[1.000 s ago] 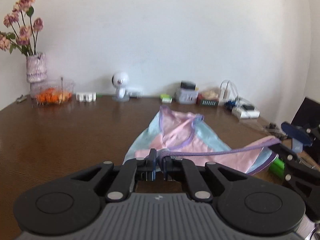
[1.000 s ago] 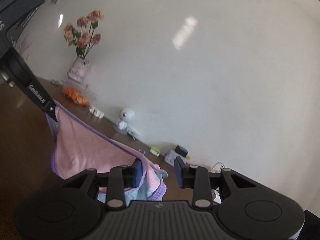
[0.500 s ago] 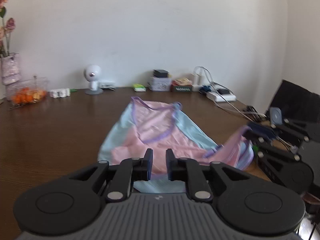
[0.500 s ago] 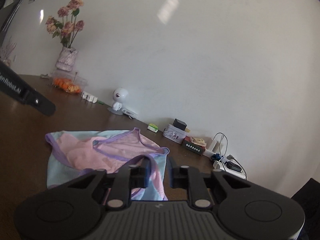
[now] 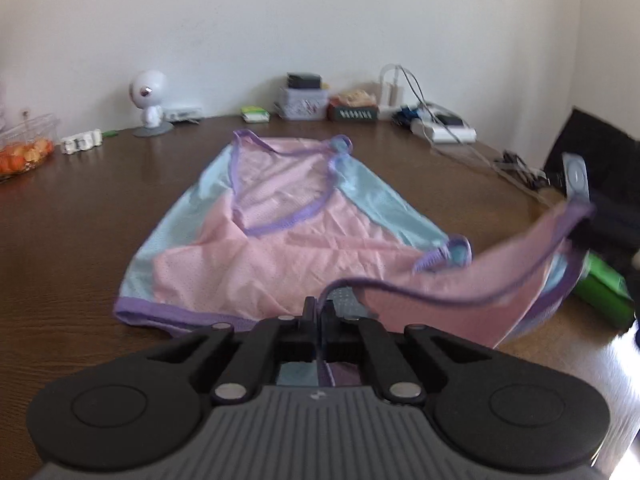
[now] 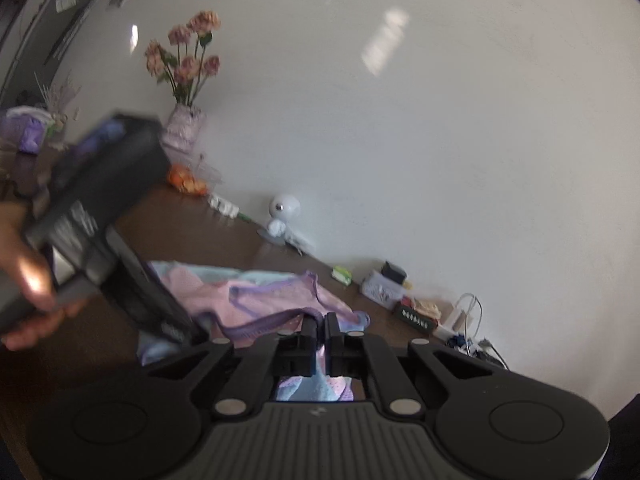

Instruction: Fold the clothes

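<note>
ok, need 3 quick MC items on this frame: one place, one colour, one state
1. Where does the white round-headed figure stand?
A. by the wall at the table's far edge
B. on the garment
C. in the fruit basket

2. What colour trims the garment?
A. green
B. purple
C. black

3. How is the left tool?
A. wide open
B. shut on the garment's edge
C. shut on nothing

Key: 1 A, it stands against the wall; 2 B, purple binding along neckline and hem; 3 B, purple edge runs between its closed fingers.
</note>
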